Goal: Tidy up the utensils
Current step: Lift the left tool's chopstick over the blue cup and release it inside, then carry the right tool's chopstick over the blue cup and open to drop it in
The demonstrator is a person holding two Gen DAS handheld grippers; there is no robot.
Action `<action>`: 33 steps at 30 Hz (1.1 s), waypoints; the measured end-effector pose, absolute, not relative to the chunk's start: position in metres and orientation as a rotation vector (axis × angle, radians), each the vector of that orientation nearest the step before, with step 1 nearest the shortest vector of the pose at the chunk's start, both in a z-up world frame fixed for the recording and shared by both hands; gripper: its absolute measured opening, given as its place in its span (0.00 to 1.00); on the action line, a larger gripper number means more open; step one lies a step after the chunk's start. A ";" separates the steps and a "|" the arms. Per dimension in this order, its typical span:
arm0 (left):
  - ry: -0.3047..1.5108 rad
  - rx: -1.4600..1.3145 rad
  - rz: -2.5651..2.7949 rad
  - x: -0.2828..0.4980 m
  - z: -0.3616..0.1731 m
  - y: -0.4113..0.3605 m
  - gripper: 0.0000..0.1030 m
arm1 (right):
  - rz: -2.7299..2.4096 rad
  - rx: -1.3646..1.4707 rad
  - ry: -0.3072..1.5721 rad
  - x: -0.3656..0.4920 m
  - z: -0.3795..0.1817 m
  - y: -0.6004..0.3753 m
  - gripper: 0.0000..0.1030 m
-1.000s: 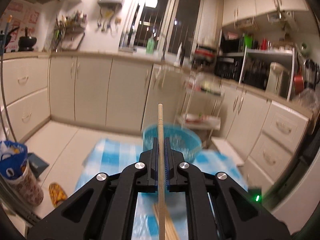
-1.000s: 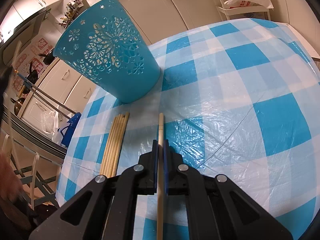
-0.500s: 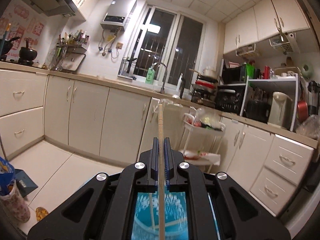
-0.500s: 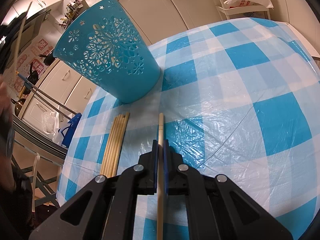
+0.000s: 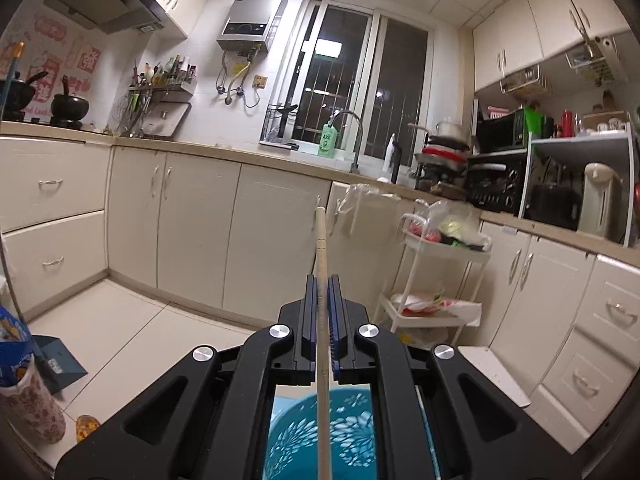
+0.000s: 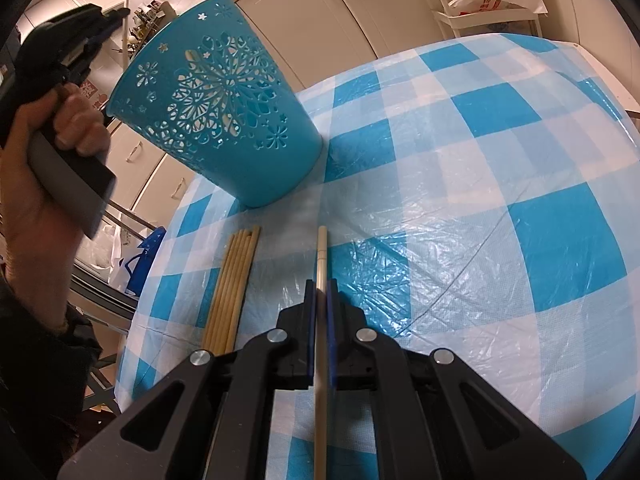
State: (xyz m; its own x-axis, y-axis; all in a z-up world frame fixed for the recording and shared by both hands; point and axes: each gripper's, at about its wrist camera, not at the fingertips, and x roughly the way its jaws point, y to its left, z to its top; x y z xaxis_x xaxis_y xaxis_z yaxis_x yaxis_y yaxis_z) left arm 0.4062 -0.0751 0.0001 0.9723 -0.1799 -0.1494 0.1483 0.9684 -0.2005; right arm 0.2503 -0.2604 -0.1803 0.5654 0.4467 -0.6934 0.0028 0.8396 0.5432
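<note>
On the checked tablecloth [image 6: 500,168] the blue basket [image 6: 224,120] stands just beyond five loose chopsticks [image 6: 234,280], your left gripper [image 5: 320,280] above its rim pinching one chopstick [image 5: 321,240], right gripper [image 6: 319,284] clamped on another chopstick [image 6: 321,256] over the cloth.

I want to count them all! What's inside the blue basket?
Through the cut-out holes in the blue basket pale wooden streaks show, probably chopsticks already dropped in. The solid wall hides the bottom, so a count isn't possible. More chopsticks lie on the table beside it.

checked tablecloth [image 6: 500,168], water heater [image 5: 252,16], white trolley [image 5: 436,280]
</note>
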 end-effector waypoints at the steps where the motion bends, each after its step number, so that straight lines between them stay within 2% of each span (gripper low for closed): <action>1: 0.167 -0.186 -0.161 0.404 -0.003 -0.074 0.05 | 0.275 0.530 0.943 0.250 -0.180 -0.261 0.06; 15: 0.248 -0.084 -0.151 0.390 -0.044 -0.086 0.07 | 0.277 0.528 0.942 0.250 -0.180 -0.261 0.06; 18: 0.271 -0.076 -0.147 0.385 -0.045 -0.081 0.18 | 0.277 0.527 0.942 0.250 -0.180 -0.261 0.06; 20: 0.275 -0.083 -0.134 0.379 -0.043 -0.074 0.32 | 0.278 0.528 0.942 0.250 -0.180 -0.261 0.06; 23: 0.272 -0.104 -0.113 0.364 -0.038 -0.060 0.43 | 0.278 0.527 0.942 0.250 -0.180 -0.261 0.06; 31: 0.301 -0.172 -0.046 0.310 -0.049 -0.014 0.63 | 0.314 0.559 0.855 0.243 -0.170 -0.265 0.06; 33: 0.340 -0.194 -0.026 0.299 -0.062 -0.002 0.65 | 0.332 0.569 0.808 0.239 -0.164 -0.266 0.06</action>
State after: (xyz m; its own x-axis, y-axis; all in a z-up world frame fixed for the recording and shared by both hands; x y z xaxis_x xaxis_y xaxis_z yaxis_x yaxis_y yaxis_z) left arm 0.2995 -0.0017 -0.0618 0.9426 -0.0576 -0.3290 -0.0076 0.9811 -0.1936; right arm 0.2389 -0.2664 -0.1640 0.6514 0.4853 -0.5832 -0.0652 0.8016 0.5942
